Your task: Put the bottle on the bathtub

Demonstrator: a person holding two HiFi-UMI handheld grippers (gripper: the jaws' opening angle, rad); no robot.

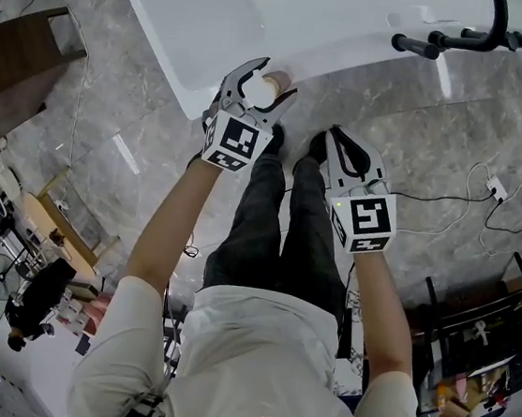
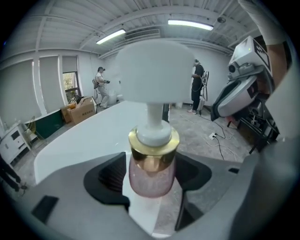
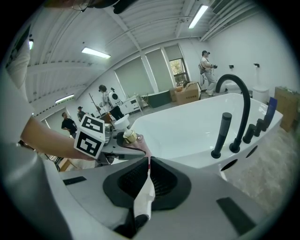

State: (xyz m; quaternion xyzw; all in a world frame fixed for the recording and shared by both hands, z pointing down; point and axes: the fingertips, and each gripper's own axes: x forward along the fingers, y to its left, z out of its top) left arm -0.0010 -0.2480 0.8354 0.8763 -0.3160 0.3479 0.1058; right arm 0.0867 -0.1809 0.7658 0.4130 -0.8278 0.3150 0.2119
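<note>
1. Pink bottle [image 2: 151,171] with a gold collar and white pump top: it stands upright on the bathtub [image 2: 79,140] rim.
2. Your left gripper [image 1: 271,79] has its fingers apart around the bottle, not pressing. Your right gripper [image 3: 148,161] has its fingers together and is empty.
3. Treat the bottle as rigid, smooth, probably breakable and top-heavy. Grip the body below the collar.

Grey marble floor [image 1: 115,91], ceiling strip lights [image 2: 111,36], tall windows [image 3: 140,75], white walls [image 3: 262,42]
</note>
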